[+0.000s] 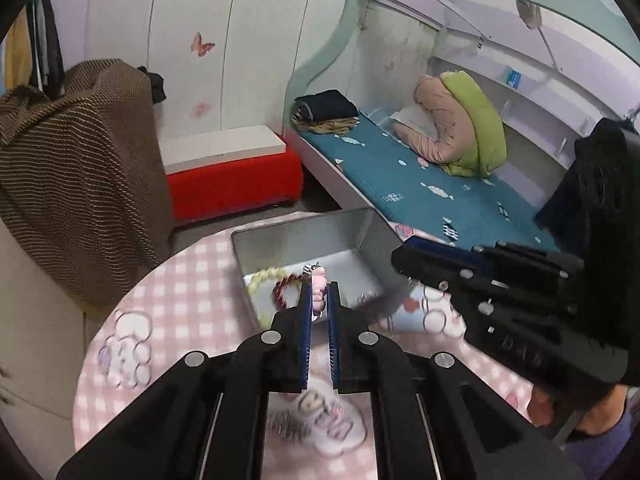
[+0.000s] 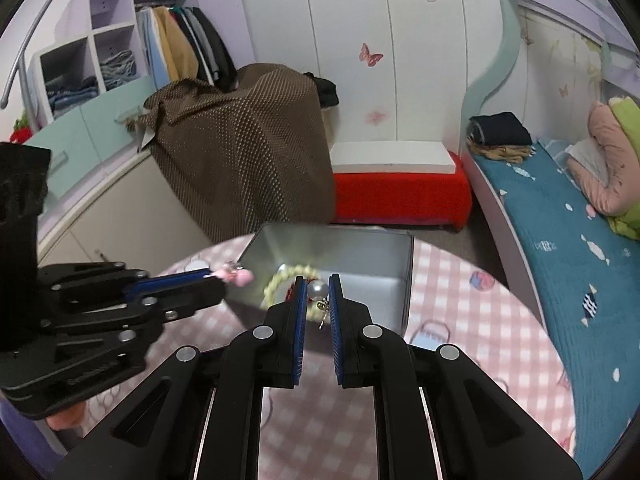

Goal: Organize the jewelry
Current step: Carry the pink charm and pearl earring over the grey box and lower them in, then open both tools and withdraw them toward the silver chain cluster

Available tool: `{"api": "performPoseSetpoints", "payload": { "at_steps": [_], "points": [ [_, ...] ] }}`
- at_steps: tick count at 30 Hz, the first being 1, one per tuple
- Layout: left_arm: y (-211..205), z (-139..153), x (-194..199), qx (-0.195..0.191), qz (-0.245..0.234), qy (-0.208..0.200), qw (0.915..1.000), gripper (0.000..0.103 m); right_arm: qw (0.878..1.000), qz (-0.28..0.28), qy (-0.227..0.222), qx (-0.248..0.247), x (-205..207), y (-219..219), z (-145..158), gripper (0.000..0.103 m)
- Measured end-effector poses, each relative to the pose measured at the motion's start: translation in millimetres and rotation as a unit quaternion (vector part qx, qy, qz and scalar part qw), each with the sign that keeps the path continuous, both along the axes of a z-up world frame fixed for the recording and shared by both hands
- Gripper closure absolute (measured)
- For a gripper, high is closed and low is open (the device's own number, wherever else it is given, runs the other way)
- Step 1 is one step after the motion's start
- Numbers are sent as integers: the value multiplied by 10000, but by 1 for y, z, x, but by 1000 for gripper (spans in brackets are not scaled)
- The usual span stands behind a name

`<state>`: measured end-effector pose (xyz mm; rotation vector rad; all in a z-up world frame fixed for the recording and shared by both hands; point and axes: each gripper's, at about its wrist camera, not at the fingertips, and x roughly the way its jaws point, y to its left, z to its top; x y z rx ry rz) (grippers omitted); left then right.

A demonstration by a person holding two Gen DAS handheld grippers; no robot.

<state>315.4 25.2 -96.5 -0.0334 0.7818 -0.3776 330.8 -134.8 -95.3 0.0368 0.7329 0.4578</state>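
Observation:
A silver metal tin (image 1: 360, 240) stands on the pink checked table and holds a pale yellow bead bracelet (image 1: 266, 276) and a red bead bracelet (image 1: 286, 290). My left gripper (image 1: 319, 294) is shut on a pink bead trinket (image 1: 319, 286) with a small metal clasp, held over the tin's near edge. It also shows in the right wrist view (image 2: 238, 277). My right gripper (image 2: 318, 292) is shut on a pearl earring (image 2: 318, 290) with a gold hook, just above the tin (image 2: 380, 252). The yellow bracelet (image 2: 286, 276) lies under it.
The round table (image 1: 176, 312) has a pink checked cloth with cartoon prints. Behind it stand a red ottoman (image 1: 236, 184), a brown-draped object (image 1: 76, 176) and a bed with a blue sheet (image 1: 420, 176). The right gripper body (image 1: 520, 304) crosses the tin's right side.

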Motion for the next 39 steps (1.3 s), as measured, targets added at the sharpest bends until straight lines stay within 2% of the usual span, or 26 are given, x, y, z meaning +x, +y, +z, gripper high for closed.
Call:
{"api": "performPoseSetpoints", "payload": {
  "at_steps": [7,11,14,22,27,30,31,33,36,39],
  "points": [
    [2,-26,34,-248,120,487,9984,96,9989,-62,398,245,30,-4,-19,91],
    [4,-32,37,-273,178,542,9980,96,9986,-47,482,228,34,-3,-28,91],
    [5,-33,37,-262,204,552,9979,84,9982,-46,547,231,36,-4,-33,91],
    [7,-26,28,-297,218,447,9983,83,9972,-66,658,348,35,-7,-37,89],
    [13,-17,10,-343,237,238,9988,62,9974,-88,613,357,26,-10,-30,89],
    [16,-8,-3,-312,261,85,9991,53,9981,-53,508,342,12,-12,-21,88],
    [17,-6,-9,-290,286,35,9992,51,9984,-45,475,318,8,-11,-18,86],
    [21,-2,-19,-254,362,-90,9990,40,9989,-22,393,263,-4,-10,-13,80],
    [26,1,-36,-168,436,-259,9986,35,9995,-20,271,146,-20,-8,-7,73],
    [30,-2,-47,-28,472,-268,9985,34,9998,-22,195,59,-35,-6,-5,72]
  ]
}}
